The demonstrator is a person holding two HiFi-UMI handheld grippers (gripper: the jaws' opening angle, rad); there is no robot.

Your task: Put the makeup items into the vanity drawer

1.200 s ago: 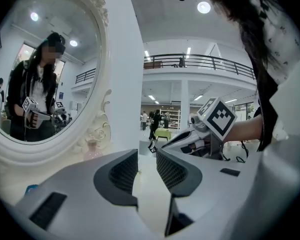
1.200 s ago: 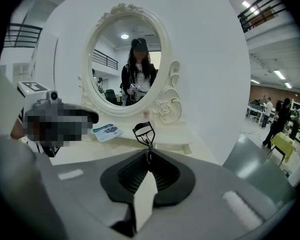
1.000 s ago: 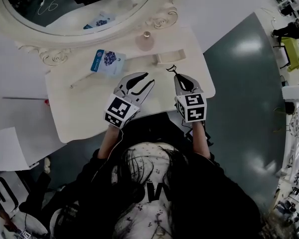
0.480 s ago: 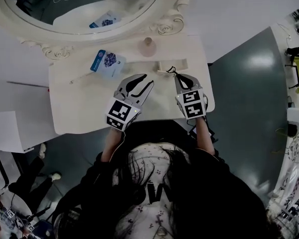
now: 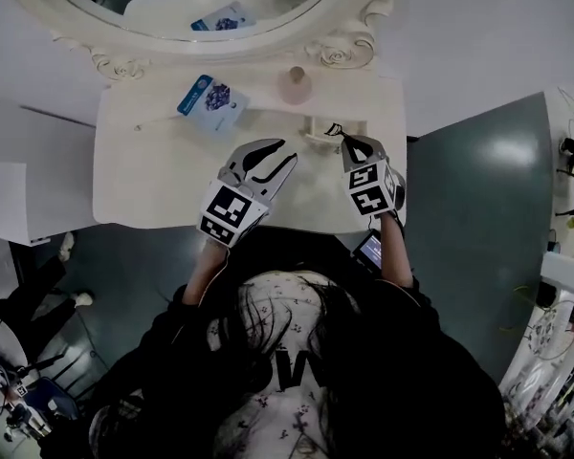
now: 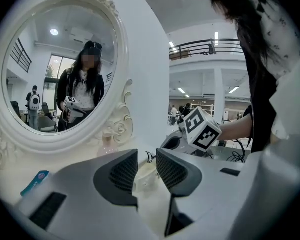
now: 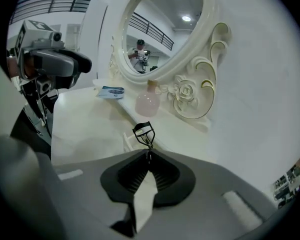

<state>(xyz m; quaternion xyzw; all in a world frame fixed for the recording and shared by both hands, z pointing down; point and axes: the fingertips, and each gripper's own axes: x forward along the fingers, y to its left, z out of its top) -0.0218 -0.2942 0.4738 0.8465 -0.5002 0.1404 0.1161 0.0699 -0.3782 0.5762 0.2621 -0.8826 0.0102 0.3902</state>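
Observation:
My right gripper [image 5: 343, 142] [image 7: 148, 156] is shut on a black eyelash curler [image 5: 333, 130] [image 7: 143, 132], whose head sticks out past the jaws. The curler hangs just right of a small open drawer [image 5: 317, 135] [image 7: 126, 140] in the vanity's low shelf. On the cream tabletop [image 5: 153, 175] my left gripper [image 5: 268, 157] [image 6: 146, 168] stands open with nothing between its pads. A pink bottle [image 5: 294, 85] [image 7: 147, 103] stands on the shelf under the mirror. A blue-and-white packet [image 5: 210, 100] [image 7: 110, 91] and a thin stick [image 5: 158, 120] lie to the left.
The big oval mirror [image 5: 220, 8] with its carved frame [image 7: 190, 96] rises behind the shelf. The table's front edge runs just behind both grippers, against the person's body. A dark device [image 5: 371, 249] shows below the table's right corner.
The right gripper has carried the curler a little forward, up beside the small drawer. The left gripper has kept its place on the table. The head camera has shifted.

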